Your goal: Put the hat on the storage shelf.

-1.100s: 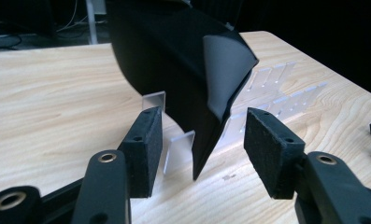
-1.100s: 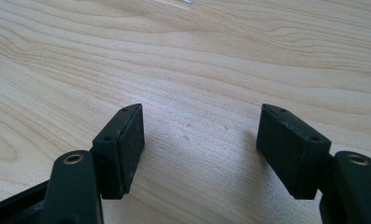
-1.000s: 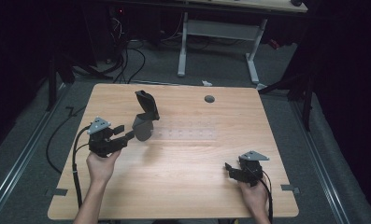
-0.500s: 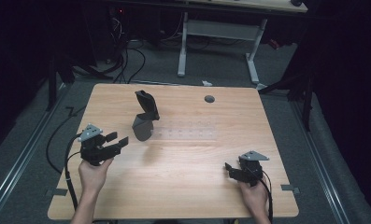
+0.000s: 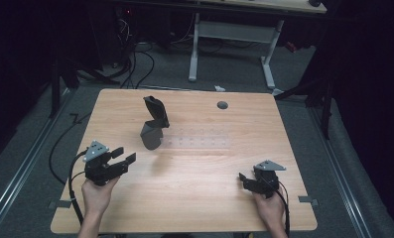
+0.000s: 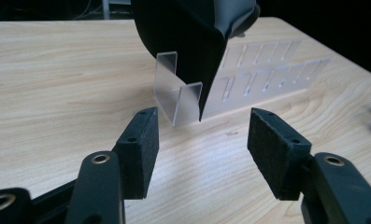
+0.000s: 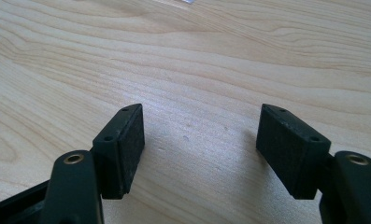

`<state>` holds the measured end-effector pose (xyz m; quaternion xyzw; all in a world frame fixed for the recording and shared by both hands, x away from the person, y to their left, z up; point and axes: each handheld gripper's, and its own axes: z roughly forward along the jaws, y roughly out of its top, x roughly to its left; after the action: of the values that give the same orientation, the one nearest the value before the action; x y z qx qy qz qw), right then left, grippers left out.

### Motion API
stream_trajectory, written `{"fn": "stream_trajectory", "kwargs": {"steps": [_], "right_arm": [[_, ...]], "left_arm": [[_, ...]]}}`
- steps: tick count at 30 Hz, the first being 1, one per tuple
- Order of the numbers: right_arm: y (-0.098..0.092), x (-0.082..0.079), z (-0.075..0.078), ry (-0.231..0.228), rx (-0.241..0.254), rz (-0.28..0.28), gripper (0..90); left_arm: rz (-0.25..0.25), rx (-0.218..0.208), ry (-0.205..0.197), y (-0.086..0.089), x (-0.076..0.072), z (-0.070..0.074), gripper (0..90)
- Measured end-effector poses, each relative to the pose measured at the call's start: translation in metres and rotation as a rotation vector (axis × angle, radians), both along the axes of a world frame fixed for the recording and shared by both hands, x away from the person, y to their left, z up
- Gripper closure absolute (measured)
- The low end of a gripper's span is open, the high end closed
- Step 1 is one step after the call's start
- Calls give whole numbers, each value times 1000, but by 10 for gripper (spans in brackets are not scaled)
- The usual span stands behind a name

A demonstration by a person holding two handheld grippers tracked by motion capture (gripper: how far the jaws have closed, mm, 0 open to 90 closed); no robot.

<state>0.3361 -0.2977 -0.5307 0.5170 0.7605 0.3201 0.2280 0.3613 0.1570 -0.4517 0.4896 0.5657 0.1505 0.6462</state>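
Note:
A dark grey and black object (image 5: 154, 124) stands upright left of the table's middle, seated in the end slot of a clear plastic rack (image 5: 200, 141). In the left gripper view the dark object (image 6: 188, 37) rests in the clear rack (image 6: 260, 74), whose end slot walls show just ahead of the jaws. My left gripper (image 5: 124, 155) is open near the table's left edge, a short way from the object, with nothing between its pads (image 6: 139, 149). My right gripper (image 5: 241, 180) is open near the front right, over bare wood, its pads (image 7: 124, 144) apart.
A round grommet hole (image 5: 222, 105) sits near the far edge of the wooden table (image 5: 199, 208). A white desk frame (image 5: 234, 34) and cables stand on the floor beyond. Metal rails run along the floor on both sides.
My left gripper has let go of the dark object and drawn back toward the front left, open. The object stays upright in the rack. The right gripper has not moved.

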Motion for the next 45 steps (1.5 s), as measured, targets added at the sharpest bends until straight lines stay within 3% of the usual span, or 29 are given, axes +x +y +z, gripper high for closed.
{"fn": "stream_trajectory", "kwargs": {"steps": [5, 21, 36, 45], "right_arm": [[0, 0, 0, 0, 0, 0, 327], [0, 0, 0, 0, 0, 0, 326], [0, 0, 0, 0, 0, 0, 326], [0, 0, 0, 0, 0, -1, 326]], "left_arm": [[-12, 23, 11, -5, -2, -6, 440], [-59, 28, 54, -15, -8, -26, 432], [-60, 37, 110, -22, -6, -46, 379], [-51, 75, 133, -26, -1, -61, 378]]}}
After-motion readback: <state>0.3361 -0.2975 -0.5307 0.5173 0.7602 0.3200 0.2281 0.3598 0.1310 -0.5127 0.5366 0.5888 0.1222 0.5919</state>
